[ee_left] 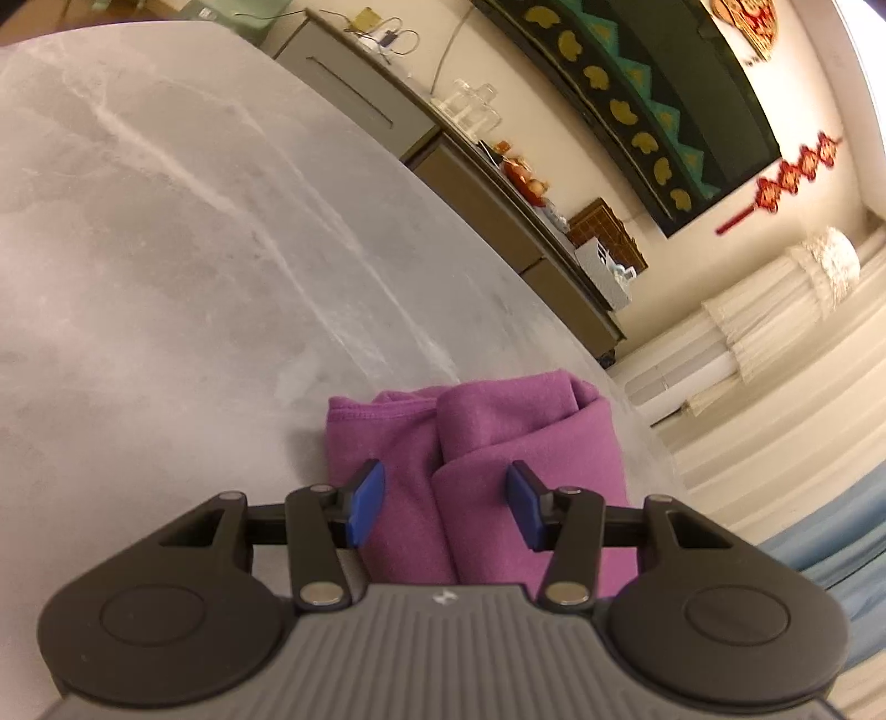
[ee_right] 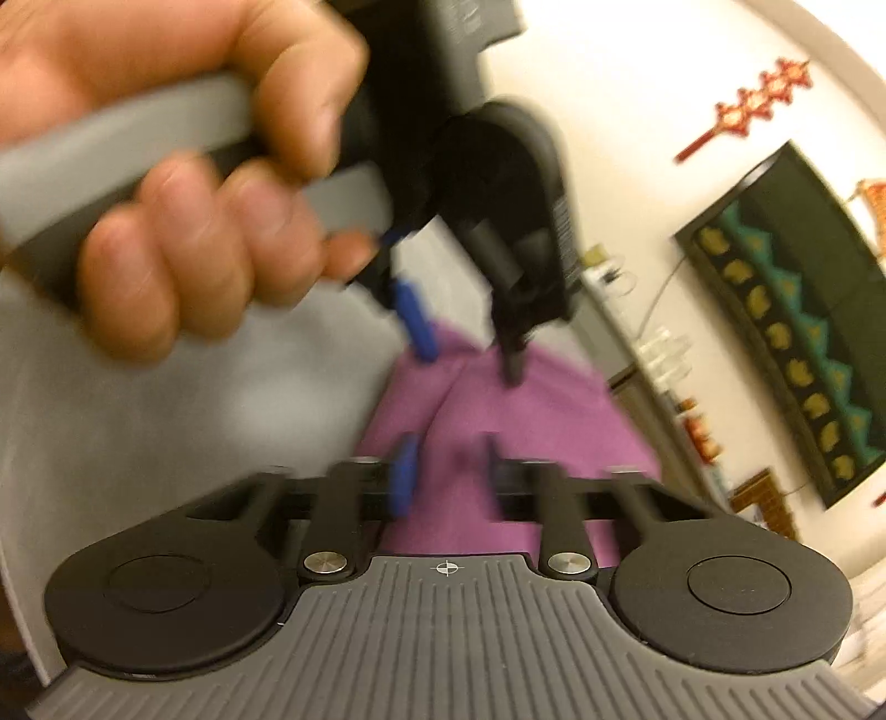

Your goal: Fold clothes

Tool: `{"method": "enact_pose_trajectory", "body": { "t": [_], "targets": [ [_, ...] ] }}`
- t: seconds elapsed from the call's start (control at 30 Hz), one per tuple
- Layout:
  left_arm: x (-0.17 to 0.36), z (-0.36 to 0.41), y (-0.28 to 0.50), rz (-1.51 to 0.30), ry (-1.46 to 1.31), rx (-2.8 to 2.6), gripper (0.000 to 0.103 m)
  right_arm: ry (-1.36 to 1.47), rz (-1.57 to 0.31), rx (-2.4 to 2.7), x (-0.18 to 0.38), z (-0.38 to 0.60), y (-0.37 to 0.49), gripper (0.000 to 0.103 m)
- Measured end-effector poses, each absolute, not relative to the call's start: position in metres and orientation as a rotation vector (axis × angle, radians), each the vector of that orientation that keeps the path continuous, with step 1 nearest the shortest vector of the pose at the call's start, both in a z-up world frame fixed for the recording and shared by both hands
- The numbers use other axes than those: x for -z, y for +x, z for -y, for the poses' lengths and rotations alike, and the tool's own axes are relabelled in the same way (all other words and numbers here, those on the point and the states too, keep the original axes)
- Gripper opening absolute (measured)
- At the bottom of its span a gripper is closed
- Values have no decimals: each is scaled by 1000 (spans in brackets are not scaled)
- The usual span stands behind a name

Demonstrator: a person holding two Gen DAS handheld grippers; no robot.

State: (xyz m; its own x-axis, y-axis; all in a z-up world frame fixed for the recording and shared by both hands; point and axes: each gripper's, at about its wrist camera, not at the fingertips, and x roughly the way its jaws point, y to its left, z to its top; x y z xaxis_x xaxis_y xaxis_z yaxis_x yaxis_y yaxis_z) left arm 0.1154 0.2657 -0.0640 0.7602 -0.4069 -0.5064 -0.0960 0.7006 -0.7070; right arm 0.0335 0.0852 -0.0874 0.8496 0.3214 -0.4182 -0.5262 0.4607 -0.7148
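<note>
- A grey marbled tabletop [ee_left: 183, 232] fills most of the left wrist view, its far edge running past a long low sideboard [ee_left: 487, 183] against a cream wall.
- On the wall hang a dark framed panel with gold shapes and a teal zigzag border [ee_left: 653, 105] and a red knotted ornament [ee_left: 786, 177]; no writing on either can be read.
- On the sideboard stand clear glass jars [ee_left: 470, 105], a tangle of cables [ee_left: 387, 39], a woven brown box [ee_left: 606, 230] and some red and orange items too small to name.
- Pale pleated curtains [ee_left: 775, 310] hang at the right, beyond the table's far edge.
- The purple cloth [ee_left: 487, 459], folded into a thick bundle with a crease down its middle, lies on the tabletop near its far right edge.
- The left gripper [ee_left: 446, 501] hovers right over the bundle, its blue-padded fingers [ee_left: 366, 498] spread wide to either side of the crease and gripping nothing.
- From the right wrist view, the person's left hand [ee_right: 188, 221] wraps the grey handle, blurred, and blocks much of the tabletop behind it.
- The right gripper [ee_right: 448, 476] sits just above the near end of the same cloth, its fingers parted with only a moderate gap, nothing clamped between them as far as the blur allows.
- The only mark visible is a small crosshair symbol [ee_right: 446, 567] on the right gripper's ribbed grey body; no brand name is legible.
</note>
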Motion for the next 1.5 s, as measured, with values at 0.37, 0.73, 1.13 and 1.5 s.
{"method": "enact_pose_trajectory", "body": {
  "t": [0.37, 0.73, 1.13, 1.5],
  "targets": [
    [83, -272, 126, -739, -888, 213, 51, -818, -407, -489, 71, -118, 92, 7],
    [36, -279, 91, -531, -798, 155, 52, -876, -347, -628, 88, -120, 51, 6],
    [46, -236, 109, -654, -622, 257, 45, -364, -428, -579, 13, -1, 46, 46],
    [32, -214, 88, -697, -435, 185, 44, -247, -552, -541, 21, 38, 94, 39]
  ]
}}
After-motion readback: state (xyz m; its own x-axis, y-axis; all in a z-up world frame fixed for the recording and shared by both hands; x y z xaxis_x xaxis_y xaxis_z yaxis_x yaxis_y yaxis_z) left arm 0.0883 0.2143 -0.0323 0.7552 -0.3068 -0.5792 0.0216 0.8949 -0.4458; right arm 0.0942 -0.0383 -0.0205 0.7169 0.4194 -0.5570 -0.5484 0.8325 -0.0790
